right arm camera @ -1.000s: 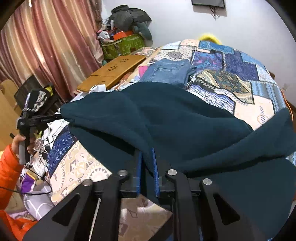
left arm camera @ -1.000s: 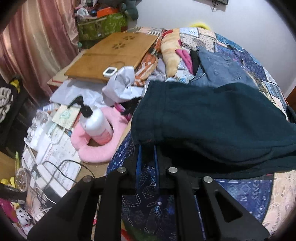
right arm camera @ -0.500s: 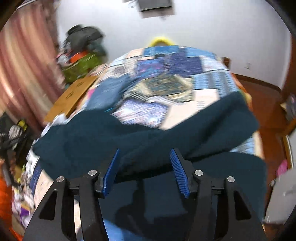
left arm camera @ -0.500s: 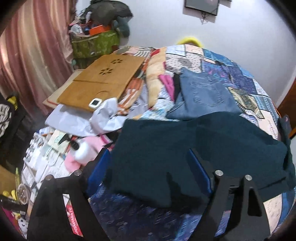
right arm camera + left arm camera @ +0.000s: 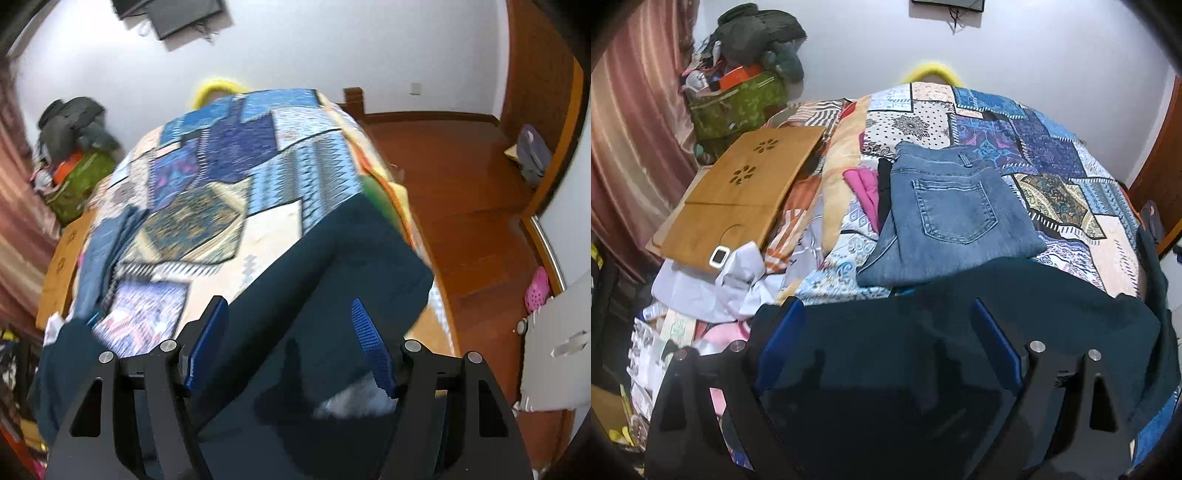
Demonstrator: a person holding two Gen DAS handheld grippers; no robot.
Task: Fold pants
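Dark teal pants (image 5: 960,332) lie folded over on the patchwork bedspread (image 5: 1052,192), close in front of me. My left gripper (image 5: 886,339) is open, its blue pads spread wide above the teal cloth, holding nothing. In the right wrist view the pants (image 5: 332,277) run toward the bed's right edge. My right gripper (image 5: 290,343) is open above them, empty. This view is blurred by motion.
Folded blue jeans (image 5: 945,214) lie just beyond the teal pants, with pink and black clothes (image 5: 871,192) beside them. A wooden lap desk (image 5: 746,192) and clutter sit left of the bed. Wooden floor (image 5: 461,192) and a door lie right.
Both grippers were shut on the teal pants a second ago; both have opened and let go. The pants now lie on the bed. The right gripper has swung toward the bed's right side.
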